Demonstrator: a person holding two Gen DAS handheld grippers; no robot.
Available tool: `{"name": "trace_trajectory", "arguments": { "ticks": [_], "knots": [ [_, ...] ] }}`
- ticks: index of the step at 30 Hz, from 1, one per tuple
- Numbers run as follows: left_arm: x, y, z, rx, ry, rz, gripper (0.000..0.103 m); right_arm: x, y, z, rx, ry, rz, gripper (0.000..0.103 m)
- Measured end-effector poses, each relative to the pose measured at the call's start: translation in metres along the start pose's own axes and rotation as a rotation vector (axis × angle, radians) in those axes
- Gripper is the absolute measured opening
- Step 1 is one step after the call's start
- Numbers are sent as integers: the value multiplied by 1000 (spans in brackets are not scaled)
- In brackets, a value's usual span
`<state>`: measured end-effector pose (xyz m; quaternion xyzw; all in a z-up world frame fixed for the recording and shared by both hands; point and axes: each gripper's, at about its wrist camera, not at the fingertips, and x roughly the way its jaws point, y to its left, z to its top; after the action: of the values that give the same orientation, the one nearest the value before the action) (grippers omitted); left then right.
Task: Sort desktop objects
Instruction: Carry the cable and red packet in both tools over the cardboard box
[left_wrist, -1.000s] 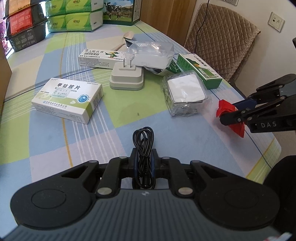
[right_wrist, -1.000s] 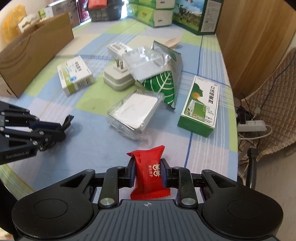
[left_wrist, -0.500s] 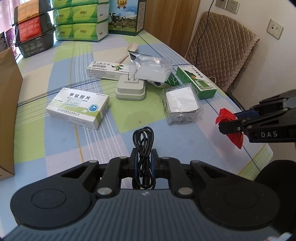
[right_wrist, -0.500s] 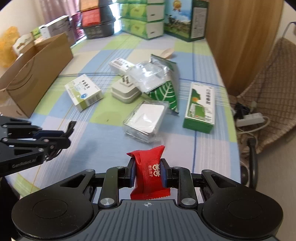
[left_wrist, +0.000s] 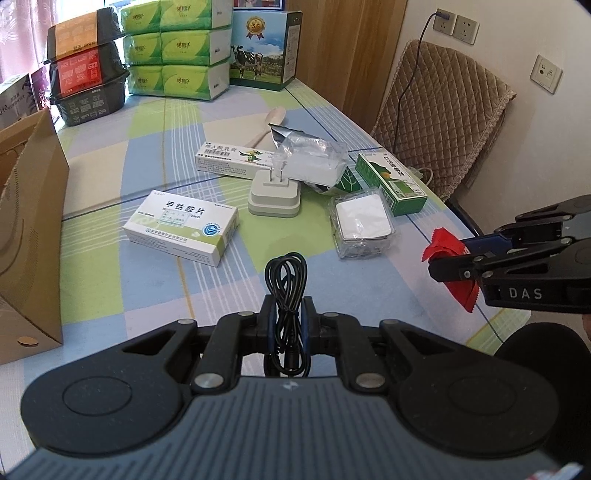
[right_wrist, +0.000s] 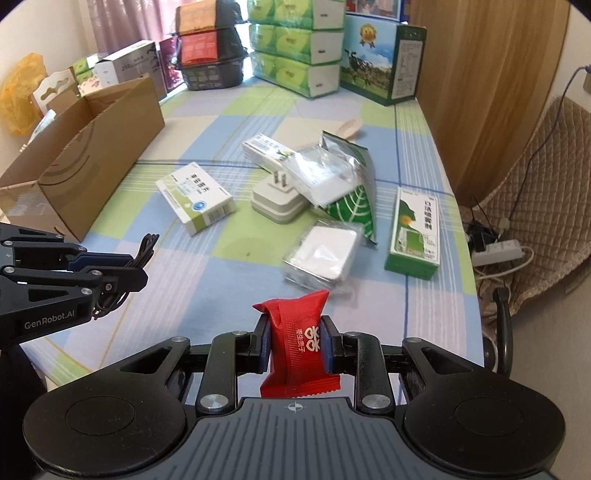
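A checked tabletop (right_wrist: 413, 155) carries the sorting job, with an open cardboard box (right_wrist: 85, 170) standing along its left side. Scattered mid-table are medicine cartons (right_wrist: 195, 197), a white plug adapter (right_wrist: 280, 199) and a clear plastic case (right_wrist: 321, 258), all rigid enough to take by their flat sides. Above the near edge, the left gripper (left_wrist: 288, 321) has its jaws clamped on a coiled black cable (left_wrist: 286, 291), light and floppy, best pinched across the bundle. The right gripper (right_wrist: 295, 343) has its jaws clamped on a red candy packet (right_wrist: 297, 339), a light, crinkly, likely slippery wrapper best taken at its filled middle.
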<state>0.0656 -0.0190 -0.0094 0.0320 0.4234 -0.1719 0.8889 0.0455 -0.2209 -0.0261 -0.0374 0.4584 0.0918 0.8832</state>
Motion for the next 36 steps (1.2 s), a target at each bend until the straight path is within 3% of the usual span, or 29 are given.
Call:
{"name": "trace_trajectory", "arguments": {
  "ticks": [14,26,36],
  "knots": [
    [-33,31,8,-35,-44,35,10,-6,41,31,-92,-37,34,24],
    [-66,77,24,-59,-96,102,10,-2,110,73,-204,-70,122,24],
    [-104,157,40,-96,-113,202,10,12,186,126,-312,-107,224,24]
  ]
}}
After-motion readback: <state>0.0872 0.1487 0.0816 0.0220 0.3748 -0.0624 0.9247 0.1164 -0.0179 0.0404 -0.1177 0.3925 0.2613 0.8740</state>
